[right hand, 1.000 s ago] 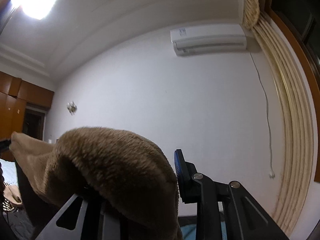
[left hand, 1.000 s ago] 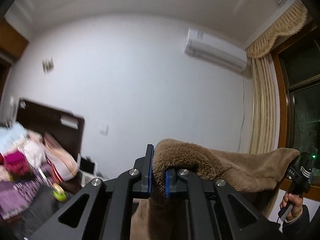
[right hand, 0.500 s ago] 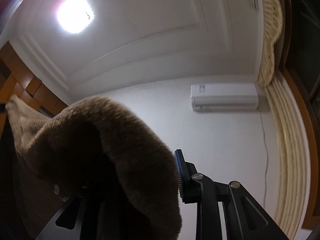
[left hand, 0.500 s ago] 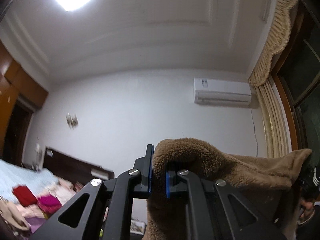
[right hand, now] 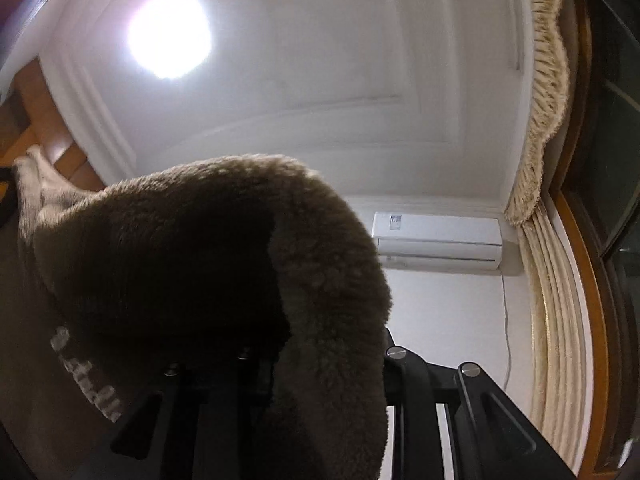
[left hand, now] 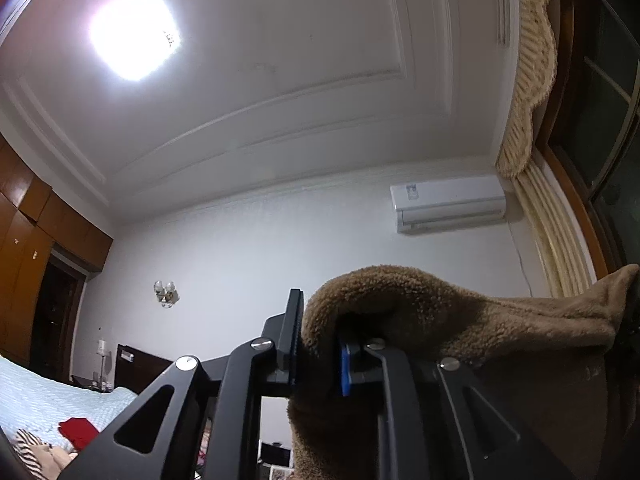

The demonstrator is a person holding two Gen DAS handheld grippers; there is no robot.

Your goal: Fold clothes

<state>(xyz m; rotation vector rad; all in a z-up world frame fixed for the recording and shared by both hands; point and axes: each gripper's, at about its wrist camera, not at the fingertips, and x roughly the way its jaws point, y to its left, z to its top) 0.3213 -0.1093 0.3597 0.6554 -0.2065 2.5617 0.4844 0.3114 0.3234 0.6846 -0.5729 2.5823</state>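
Left gripper: jaws have just been opening a little, but the brown fleece garment sits between the pads and looks pinched, its edge curling over the blue-faced fingers. Right gripper: fingertips buried under the same fleece, one corner draped over them; clenched on the cloth as far as can be judged, pads not visible. Garment is held aloft, stretched between both tools, both pointing upward toward the ceiling. Judgement: early stage, spread or shake-out; no fold visible yet, laying flat and every fold remain. Pale lettering on the garment's inner face, too blurred to read. Further off: bed with light quilt, a red item on it, wall lamp, air conditioner with an unreadable sticker, ceiling light
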